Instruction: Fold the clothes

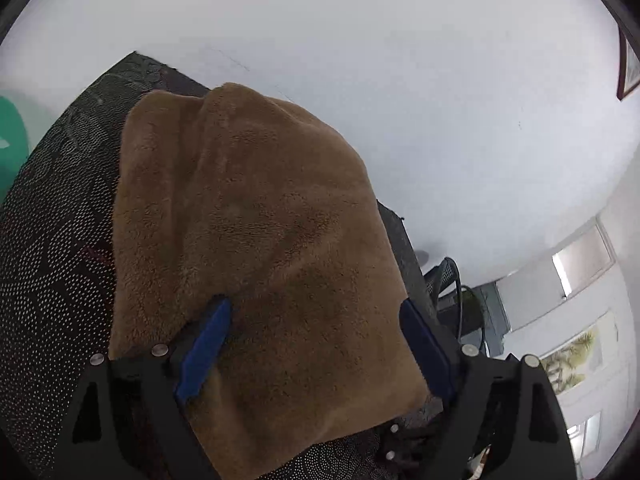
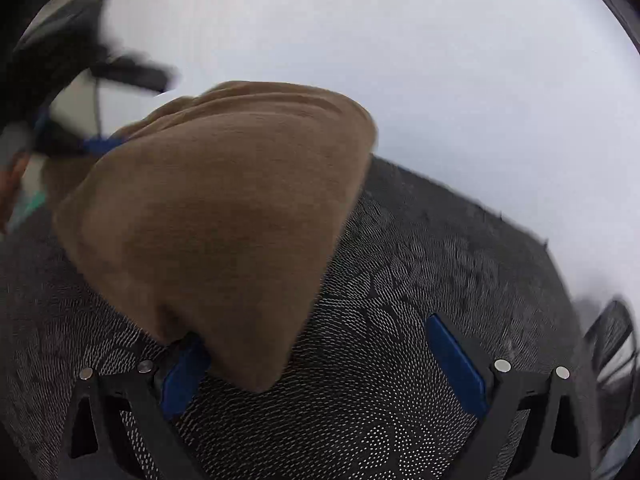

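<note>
The folded brown cloth (image 1: 256,240) lies on the dark dotted table (image 1: 56,240), so both the left gripper (image 1: 316,320) and right gripper (image 2: 320,344) stand wide open, holding nothing, probably because this fold looks finished.

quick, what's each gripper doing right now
left gripper: open over the brown cloth, gripping nothing.
right gripper: open, cloth corner between its jaws, not gripped.

Brown cloth (image 1: 256,240), white-dotted black tablecloth (image 1: 60,260)
</note>
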